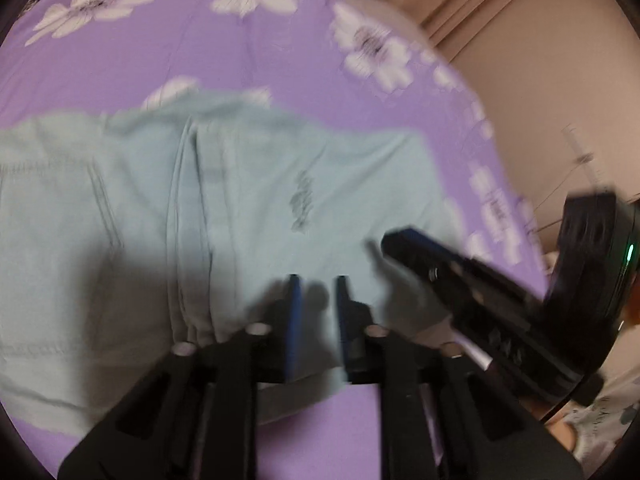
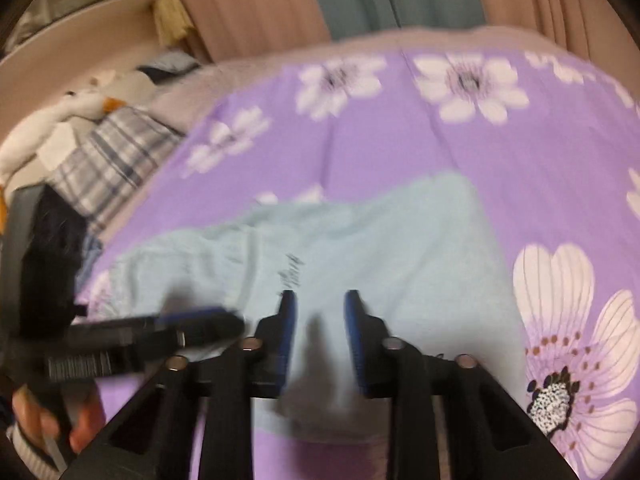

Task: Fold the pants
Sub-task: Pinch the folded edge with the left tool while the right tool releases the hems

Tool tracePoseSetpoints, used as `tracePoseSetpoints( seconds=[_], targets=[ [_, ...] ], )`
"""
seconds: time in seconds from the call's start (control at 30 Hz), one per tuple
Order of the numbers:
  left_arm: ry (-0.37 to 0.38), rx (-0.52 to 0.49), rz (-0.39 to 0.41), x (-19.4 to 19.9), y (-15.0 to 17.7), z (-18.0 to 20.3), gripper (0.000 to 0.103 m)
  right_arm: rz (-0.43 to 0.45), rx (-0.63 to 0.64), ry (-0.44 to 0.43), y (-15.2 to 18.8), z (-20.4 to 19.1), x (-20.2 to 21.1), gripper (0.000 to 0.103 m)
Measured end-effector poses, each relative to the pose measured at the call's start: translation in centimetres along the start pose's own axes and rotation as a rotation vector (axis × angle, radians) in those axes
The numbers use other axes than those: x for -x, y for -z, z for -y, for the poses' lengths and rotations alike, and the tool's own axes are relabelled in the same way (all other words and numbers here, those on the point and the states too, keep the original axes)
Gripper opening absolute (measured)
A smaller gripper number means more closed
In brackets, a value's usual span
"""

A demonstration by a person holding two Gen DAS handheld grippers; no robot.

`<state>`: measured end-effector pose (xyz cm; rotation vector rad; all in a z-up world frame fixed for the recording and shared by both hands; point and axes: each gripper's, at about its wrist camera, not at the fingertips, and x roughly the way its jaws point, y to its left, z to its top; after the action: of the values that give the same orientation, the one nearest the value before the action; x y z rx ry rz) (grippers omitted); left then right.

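Right wrist: plaid pillow point(image 2: 108, 160), perhaps, beside pants point(image 2: 400, 248).

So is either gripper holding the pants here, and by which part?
Nothing is held: left gripper and right gripper are open above the pants.

The pale blue pants point(image 1: 240, 208) are lying flat and creased on the purple flowered bed point(image 1: 240, 60), a small dark print showing.

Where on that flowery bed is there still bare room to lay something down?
Bare purple sheet lies beyond the pants, toward the curtains, and to their right. Crowded: the left side with plaid pillow and plush toy.
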<state>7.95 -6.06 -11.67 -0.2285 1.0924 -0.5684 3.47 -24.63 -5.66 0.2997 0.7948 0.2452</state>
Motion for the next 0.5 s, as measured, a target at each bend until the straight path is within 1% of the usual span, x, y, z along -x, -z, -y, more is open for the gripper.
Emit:
tracePoseSetpoints(
  seconds=[0.03, 0.07, 0.1, 0.13, 0.2, 0.23, 0.3, 0.33, 0.4, 0.43, 0.47, 0.5],
  targets=[
    [-0.070, -0.008, 0.012, -0.2, 0.5, -0.4, 0.007, -0.034, 0.008, 0.023, 0.3, 0.0, -1.2, 0.013],
    [-0.105, 0.000, 0.036, 0.0, 0.9, -1.2, 0.003, -0.073, 0.021, 0.047, 0.7, 0.0, -2.4, 0.011],
    [-0.103, 0.026, 0.055, 0.4, 1.2, -2.0, 0.002, -0.106, 0.028, 0.066, 1.4, -0.1, -2.9, 0.009],
    [-0.096, 0.054, 0.074, 1.0, 1.4, -2.8, 0.002, -0.117, 0.030, 0.074, 2.0, 0.0, -2.8, 0.009],
    [-0.052, 0.092, 0.088, 1.6, 1.6, -4.0, 0.003, -0.094, 0.077, 0.034, 1.8, -1.2, -2.1, 0.009],
    [-0.043, 0.096, 0.090, 1.6, 1.8, -4.2, 0.003, -0.079, 0.116, 0.011, 2.2, -2.3, -1.6, 0.009],
    [-0.050, 0.091, 0.092, 1.5, 1.8, -4.0, 0.003, -0.073, 0.219, 0.001, 2.0, -4.5, -2.2, 0.009],
    [-0.058, 0.093, 0.096, 1.3, 1.7, -3.9, 0.003, -0.089, 0.265, -0.012, 1.8, -5.7, -3.2, 0.009],
    [-0.056, 0.101, 0.095, 1.5, 2.1, -3.7, 0.001, -0.126, 0.294, -0.043, 1.4, -6.8, -4.9, 0.009],
    [-0.049, 0.115, 0.092, 1.5, 2.2, -3.6, 0.001, -0.148, 0.307, -0.043, 0.7, -7.3, -6.3, 0.009],
    [-0.020, 0.140, 0.093, 1.6, 2.3, -3.6, 0.001, -0.180, 0.318, -0.031, 0.1, -8.0, -7.8, 0.009],
    [0.002, 0.152, 0.088, 1.6, 2.3, -3.9, 0.001, -0.181, 0.305, -0.031, -0.7, -8.3, -8.6, 0.007]
  ],
)
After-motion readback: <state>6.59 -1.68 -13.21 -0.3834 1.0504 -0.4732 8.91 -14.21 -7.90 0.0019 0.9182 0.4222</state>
